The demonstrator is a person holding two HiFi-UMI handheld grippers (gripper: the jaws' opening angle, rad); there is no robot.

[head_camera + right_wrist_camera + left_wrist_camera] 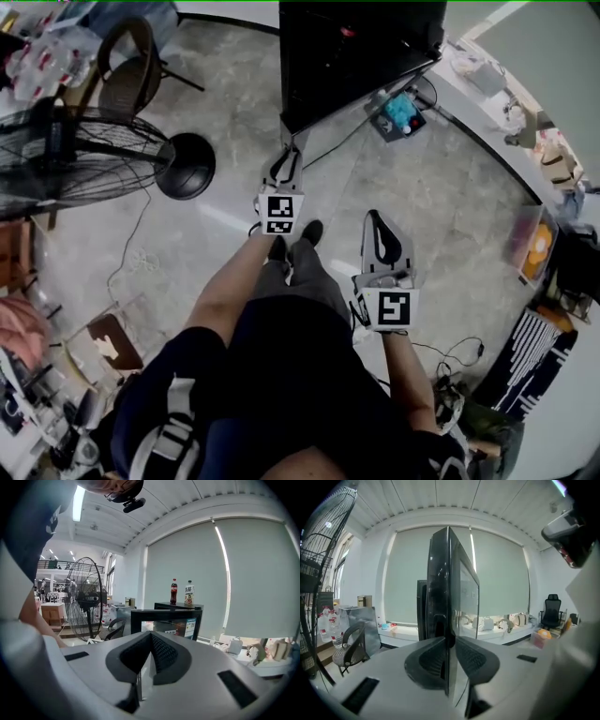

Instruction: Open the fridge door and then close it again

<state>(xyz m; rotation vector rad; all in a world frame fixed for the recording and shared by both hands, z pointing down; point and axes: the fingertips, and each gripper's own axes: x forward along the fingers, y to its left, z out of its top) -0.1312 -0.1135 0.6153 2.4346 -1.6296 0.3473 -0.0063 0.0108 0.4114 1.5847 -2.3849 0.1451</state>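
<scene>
The black fridge (361,52) stands at the top of the head view, and its glass door (166,620) looks closed in the right gripper view. My left gripper (292,156) is at the fridge's near left corner. In the left gripper view the door's upright edge (449,573) runs down between the jaws of the left gripper (450,653). The left pad lies close against that edge and a thin bright strip shows at the right pad. My right gripper (377,225) hangs lower right, away from the fridge. In its own view the right gripper (151,641) has its pads together on nothing.
A big floor fan (75,155) with a round base (185,166) stands to the left, with a chair (127,70) behind it. A cable (328,145) runs over the floor to a blue thing (401,112) by the counter. Two bottles (174,591) stand on the fridge.
</scene>
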